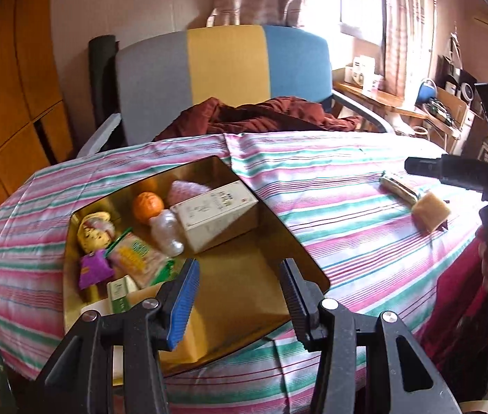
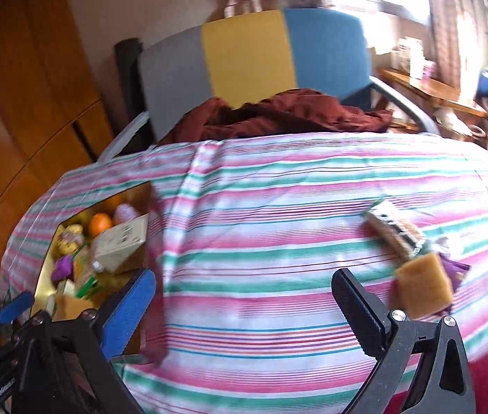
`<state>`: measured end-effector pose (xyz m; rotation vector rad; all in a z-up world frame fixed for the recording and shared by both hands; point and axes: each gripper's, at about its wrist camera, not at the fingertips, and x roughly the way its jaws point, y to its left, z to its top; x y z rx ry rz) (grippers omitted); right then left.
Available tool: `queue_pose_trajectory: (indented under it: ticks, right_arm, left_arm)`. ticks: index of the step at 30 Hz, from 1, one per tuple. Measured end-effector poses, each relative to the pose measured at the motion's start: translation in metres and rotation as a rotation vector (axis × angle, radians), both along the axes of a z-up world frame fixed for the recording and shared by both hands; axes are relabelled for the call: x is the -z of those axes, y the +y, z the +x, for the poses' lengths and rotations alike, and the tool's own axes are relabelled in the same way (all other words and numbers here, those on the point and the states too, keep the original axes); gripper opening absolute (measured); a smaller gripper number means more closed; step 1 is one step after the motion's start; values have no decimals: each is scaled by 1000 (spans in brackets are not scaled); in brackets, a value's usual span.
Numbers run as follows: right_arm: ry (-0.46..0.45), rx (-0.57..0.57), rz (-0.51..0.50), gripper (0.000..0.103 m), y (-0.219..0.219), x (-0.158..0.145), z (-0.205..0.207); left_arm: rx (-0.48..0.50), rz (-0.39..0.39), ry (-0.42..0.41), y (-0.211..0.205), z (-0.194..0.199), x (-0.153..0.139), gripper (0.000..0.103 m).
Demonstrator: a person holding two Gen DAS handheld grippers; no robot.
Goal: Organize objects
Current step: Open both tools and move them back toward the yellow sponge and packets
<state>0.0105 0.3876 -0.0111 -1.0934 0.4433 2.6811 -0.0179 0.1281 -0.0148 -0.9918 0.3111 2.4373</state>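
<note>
The sponge point(image 2: 423, 284), a tan block, lies on the striped cloth of the surface point(image 2: 278, 241) just ahead and to the right of the right hand-held gripper point(image 2: 244, 310), outside its black finger. Touching its far end is a long wrapped bar point(image 2: 394, 233); a scrap of purple wrapper peeks out at the sponge's right. The bar's long axis runs diagonally, its near end at the sponge and its far end pointing up and left, away from the hand-held gripper. The sponge is tilted to much the same diagonal. These two look like the leftovers yet to be collected, which would explain why the right hand-held gripper stands wide open with nothing between its fingers and only bare cloth in the gap: it seems readied for a pick.

Well off to its left sits the gold tray point(image 1: 244, 269), already loaded with an orange point(image 1: 147, 207), a cream box point(image 1: 218, 212), a clear bottle point(image 1: 166, 233), snack packets point(image 1: 133, 255) and a purple packet point(image 1: 94, 270). That crowding along the tray's far-left side leaves its near-right half bare, likely room for what remains.

The left hand-held gripper point(image 1: 240, 291) hangs over that bare part, fingers partly open, gripping nothing. Beyond the surface stands a chair point(image 1: 226, 69) with a dark red cloth point(image 1: 261, 114) heaped on its seat.
</note>
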Motion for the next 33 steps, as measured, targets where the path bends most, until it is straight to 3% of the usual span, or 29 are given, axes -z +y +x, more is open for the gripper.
queue_pose_trajectory:
  ticks: [8, 16, 26, 33]
  right_arm:
    - [1, 196, -18, 103, 81, -6, 28]
    - [58, 335, -141, 103, 135, 9, 50]
    - [236, 351, -278, 103, 149, 8, 69]
    - [291, 373, -377, 103, 158, 13, 79]
  left_arm:
    - [87, -17, -7, 36, 2, 3, 49]
    - [169, -47, -20, 76, 3, 12, 49]
    - [257, -80, -59, 126, 2, 29, 49]
    - [297, -98, -126, 154, -3, 48, 49]
